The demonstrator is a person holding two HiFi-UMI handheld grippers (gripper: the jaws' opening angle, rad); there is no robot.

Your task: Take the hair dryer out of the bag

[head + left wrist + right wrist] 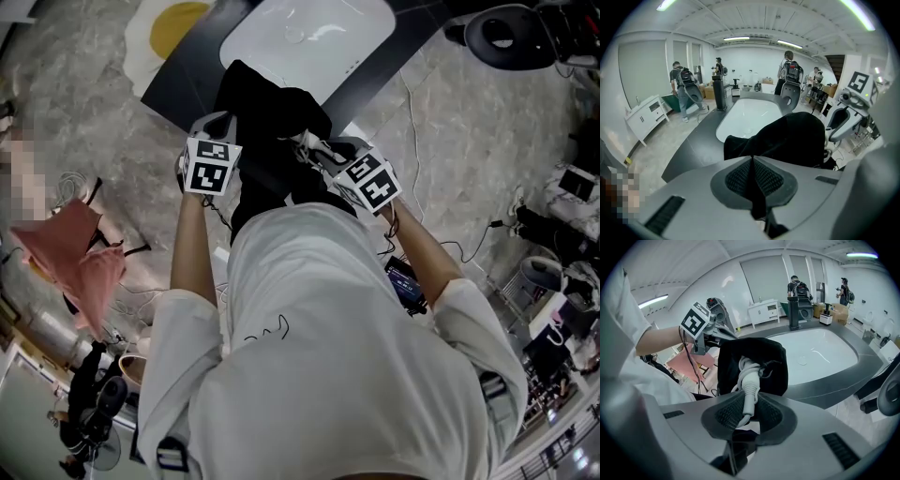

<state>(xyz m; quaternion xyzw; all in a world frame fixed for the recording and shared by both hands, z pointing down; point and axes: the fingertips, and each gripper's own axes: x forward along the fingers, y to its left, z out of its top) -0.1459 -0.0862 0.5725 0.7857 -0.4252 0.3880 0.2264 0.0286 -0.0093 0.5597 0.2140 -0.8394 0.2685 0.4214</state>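
Our left gripper (752, 187) pinches the soft black cloth bag (797, 136); our right gripper (749, 416) clamps the white ribbed hair-dryer cord (751, 385) at its mouth. The dryer body hides inside: we should pull slowly, bag steady.

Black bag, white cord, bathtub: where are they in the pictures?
black bag (774, 369), right gripper view, on its cloth side.
white cord (750, 392), right gripper view, on the ribbed end between the jaws.
bathtub (309, 37), head view, on its bare white bottom.
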